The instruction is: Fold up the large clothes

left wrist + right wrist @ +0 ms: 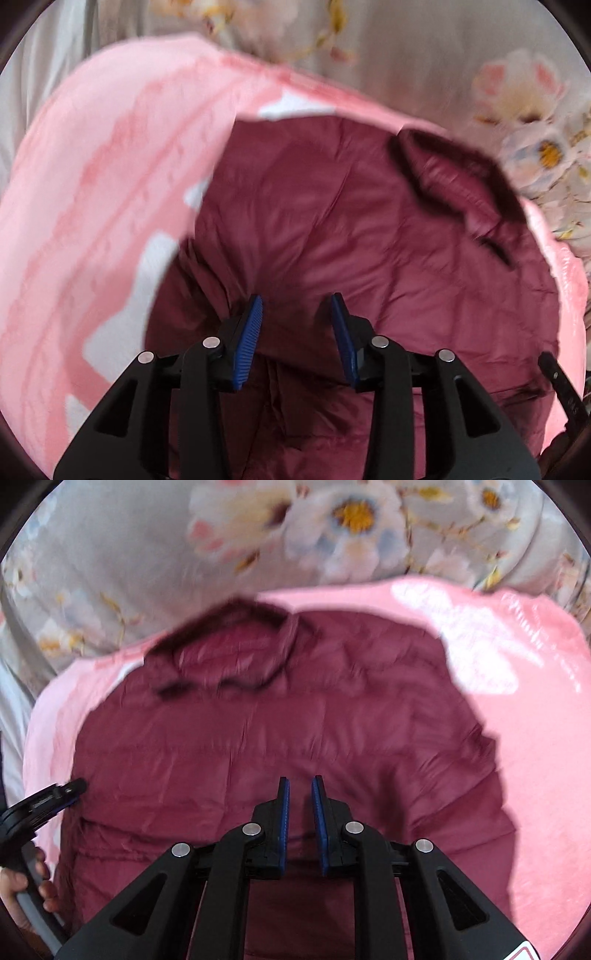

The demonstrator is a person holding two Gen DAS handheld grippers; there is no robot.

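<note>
jacket [280,746]: lay on the blanket [535,738], below my jaws
collar [221,653]: at its far end
quilt [110,554]: lay beyond the blanket

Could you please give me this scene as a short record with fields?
garment: maroon padded jacket, spread out, collar at the far end
surface: pink blanket on floral bedding
left gripper: open, above the jacket, nothing between its pads
right gripper: narrowly open, nothing between its pads
hand: at the left edge of the right wrist view, on the left gripper's handle
</note>
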